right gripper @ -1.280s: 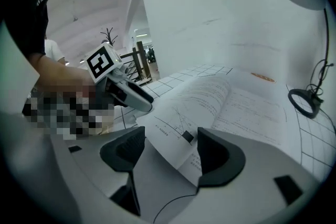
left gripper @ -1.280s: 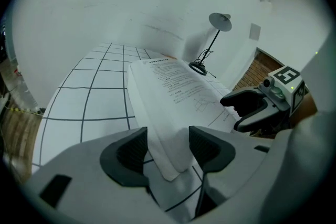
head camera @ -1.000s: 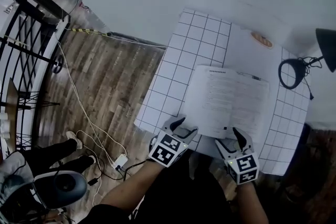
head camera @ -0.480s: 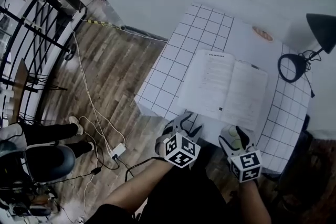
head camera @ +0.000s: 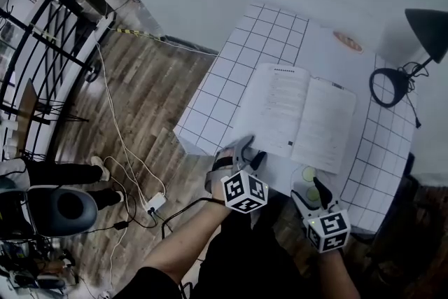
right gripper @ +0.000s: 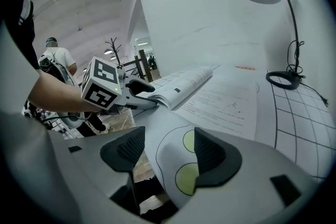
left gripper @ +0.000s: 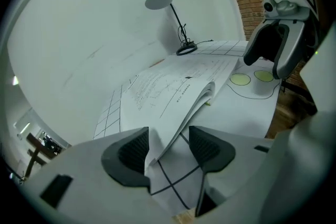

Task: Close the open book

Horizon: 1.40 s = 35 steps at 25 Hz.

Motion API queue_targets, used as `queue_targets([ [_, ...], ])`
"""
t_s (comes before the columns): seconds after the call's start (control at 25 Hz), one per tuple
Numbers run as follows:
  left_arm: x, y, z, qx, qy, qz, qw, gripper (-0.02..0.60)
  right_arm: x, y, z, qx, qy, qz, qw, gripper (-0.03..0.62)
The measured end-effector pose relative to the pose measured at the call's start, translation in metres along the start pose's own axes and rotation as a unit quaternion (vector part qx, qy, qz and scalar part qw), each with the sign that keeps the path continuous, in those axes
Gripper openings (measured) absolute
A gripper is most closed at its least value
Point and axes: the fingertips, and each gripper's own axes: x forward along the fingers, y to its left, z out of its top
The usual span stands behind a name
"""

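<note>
The open book [head camera: 297, 119] lies flat on the white gridded table [head camera: 238, 73], its printed pages facing up. My left gripper [head camera: 243, 159] is at the book's near left corner. In the left gripper view, the open left gripper [left gripper: 169, 150] has its jaws on either side of that corner, and the left-hand pages [left gripper: 173, 84] rise a little off the table. My right gripper [head camera: 318, 198] hangs open at the table's near edge, short of the book, over a white sheet with green circles [right gripper: 184, 157]. Nothing is between its jaws. The right gripper view shows the book [right gripper: 210, 94] and the left gripper [right gripper: 137, 97].
A black desk lamp [head camera: 420, 31] stands at the table's right, its round base [head camera: 388, 87] close to the book. An orange mark [head camera: 348, 42] shows on the sheet beyond the book. Cables [head camera: 133, 171] run over the wooden floor on the left, near a person [head camera: 49, 199].
My left gripper has closed in on the book's near left corner. My right gripper has drawn back from the book's near edge toward the table's front.
</note>
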Motion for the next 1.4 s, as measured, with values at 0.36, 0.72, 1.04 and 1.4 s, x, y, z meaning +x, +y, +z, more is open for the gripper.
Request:
queue_targets([
  [0.36, 0.001, 0.010, -0.003, 0.009, -0.011, 0.006, 0.9999, 0.205, 0.002, -0.005, 0.016, -0.001, -0.002, -0.004, 1.000, 0.285],
  [0.72, -0.020, 0.011, 0.021, 0.040, -0.066, 0.008, 0.9970, 0.118, 0.021, 0.006, 0.049, -0.017, -0.008, 0.001, 1.000, 0.285],
  [1.04, -0.030, 0.009, 0.053, 0.063, -0.109, -0.024, 0.9918, 0.119, 0.032, -0.002, 0.069, -0.019, -0.014, -0.020, 1.000, 0.285],
  [1.4, -0.032, -0.011, 0.076, 0.090, -0.133, -0.071, 0.9844, 0.120, 0.039, -0.018, 0.072, -0.030, -0.013, -0.052, 0.998, 0.285],
])
